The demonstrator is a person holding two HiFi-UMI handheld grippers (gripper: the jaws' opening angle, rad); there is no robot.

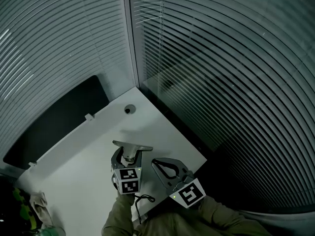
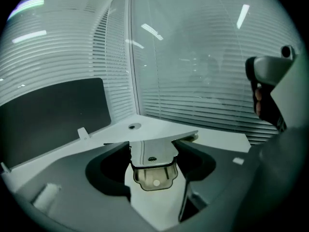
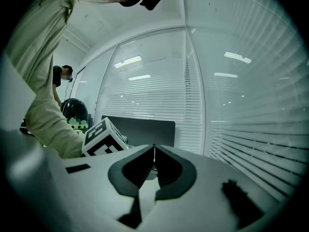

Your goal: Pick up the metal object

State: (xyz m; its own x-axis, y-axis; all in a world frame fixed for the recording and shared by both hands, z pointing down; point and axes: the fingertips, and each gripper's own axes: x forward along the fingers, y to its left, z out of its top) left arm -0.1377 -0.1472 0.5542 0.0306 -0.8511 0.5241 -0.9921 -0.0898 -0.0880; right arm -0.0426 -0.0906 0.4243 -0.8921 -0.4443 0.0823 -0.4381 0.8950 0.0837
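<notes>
The metal object is a flat, shiny bracket with a wide top bar and a narrower tab with a hole. It sits at the near right part of the white table. My left gripper has its jaws standing wide, one on each side of the bracket's body. In the left gripper view the metal object fills the gap of the left gripper, and both fingertips touch its edges. My right gripper hovers just right of it, by the table's corner. In its own view the right gripper has its tips together and nothing between them.
A round cable hole lies near the table's far corner. A dark panel stands behind the table's left back edge. Glass walls with blinds close in the corner. The table's right edge drops off beside both grippers.
</notes>
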